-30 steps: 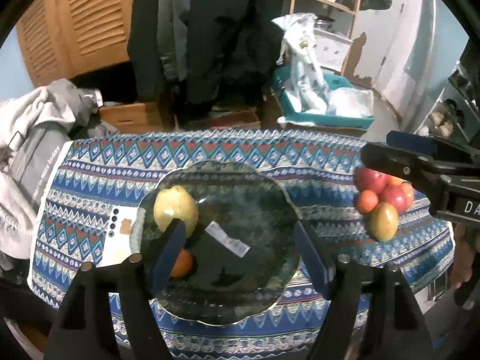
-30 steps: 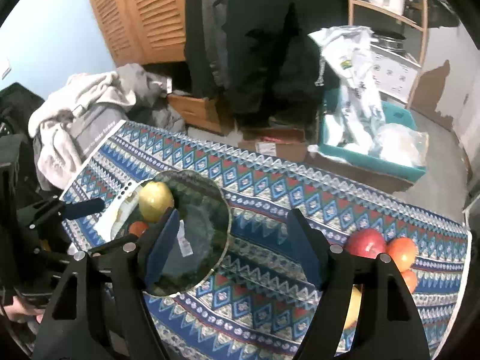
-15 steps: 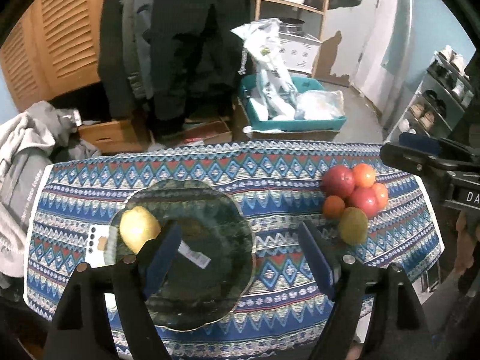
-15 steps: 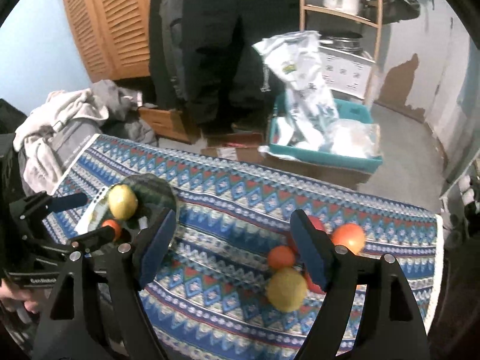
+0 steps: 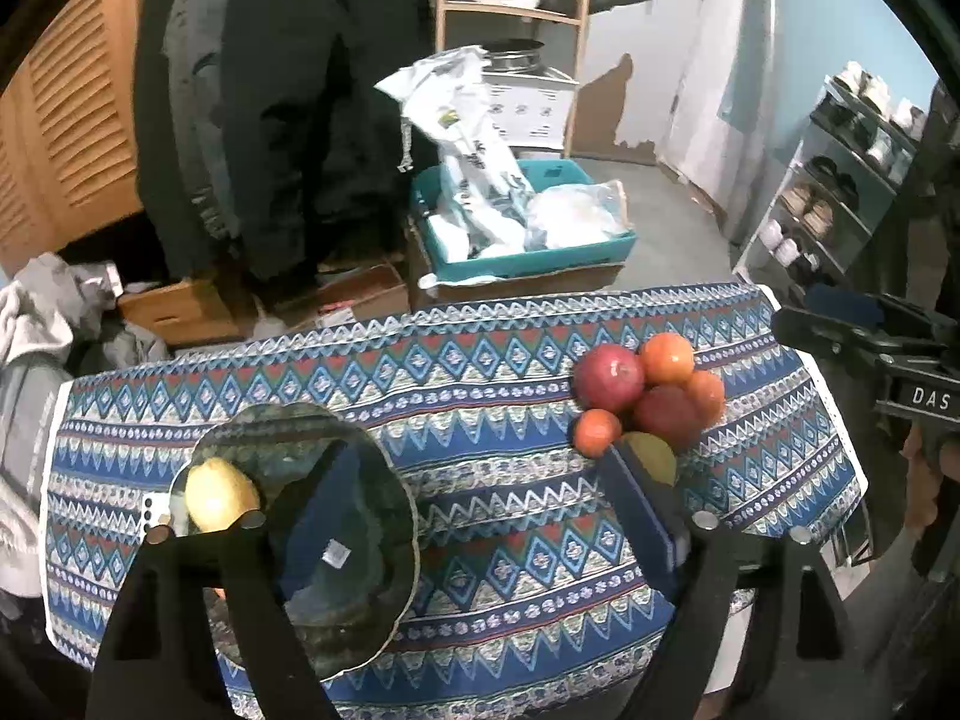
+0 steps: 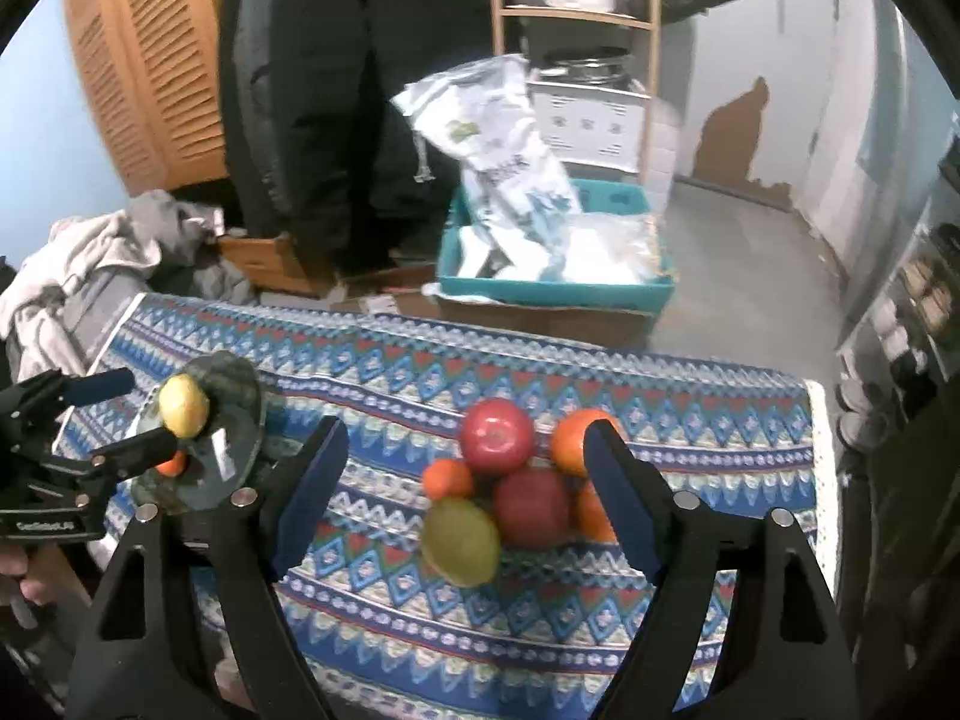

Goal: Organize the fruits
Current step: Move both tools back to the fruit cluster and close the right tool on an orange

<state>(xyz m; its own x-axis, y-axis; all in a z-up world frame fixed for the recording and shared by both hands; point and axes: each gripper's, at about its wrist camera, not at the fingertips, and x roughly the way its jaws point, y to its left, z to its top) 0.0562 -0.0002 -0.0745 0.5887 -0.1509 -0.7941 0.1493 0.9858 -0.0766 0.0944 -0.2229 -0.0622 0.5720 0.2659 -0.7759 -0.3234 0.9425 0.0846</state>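
On the patterned tabletop (image 5: 480,372) the green glass plate (image 5: 354,618) serves as the collecting spot: a yellow-green fruit (image 5: 219,495) already rests near its far-left rim, and the right wrist view shows a small orange one (image 6: 171,463) on the plate too, just beside and nearer than that fruit. The remaining fruit lies well apart to the right of the plate in one tight cluster (image 6: 516,480), touching each other: two red apples, several oranges and a yellow-green fruit at the near edge. That split suggests the sorting is partly done, with the pile still to be carried over.

Beside the plate, the left gripper (image 5: 474,516) hangs over bare cloth, tilted steeply down. Its left finger overlaps the plate in view and its right finger sits in front of the pile's near fruit. Its fingers are spreading apart and nothing lies between them.

Right of the plate, the right gripper (image 6: 465,498) points steeply down at the cluster, framing it. Its fingers are likewise spreading and released; the fruit appears beyond them, not gripped. It looks set up for the next pick, probably a near fruit.
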